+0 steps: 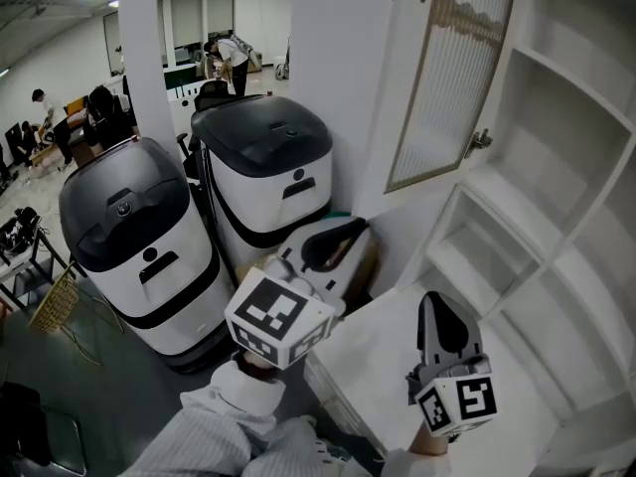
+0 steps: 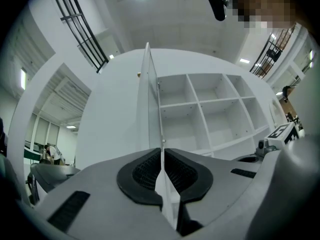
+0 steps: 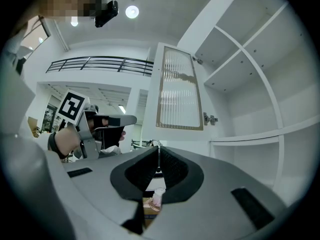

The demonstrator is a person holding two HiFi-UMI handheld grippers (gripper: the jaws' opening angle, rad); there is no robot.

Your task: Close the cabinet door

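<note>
The white cabinet door with its ribbed glass panel stands swung open from the shelf cabinet, held by a metal hinge. My left gripper is shut on nothing, below and to the left of the door. In the left gripper view the door shows edge-on straight beyond the closed jaws of the left gripper. My right gripper hovers over the white counter, jaws together and empty. The right gripper view shows the right gripper, the door's glass and the left gripper.
Two big white-and-black machines stand on the floor left of the cabinet. A white counter top lies under my grippers. The open shelves are bare. Several people are far back in the hall.
</note>
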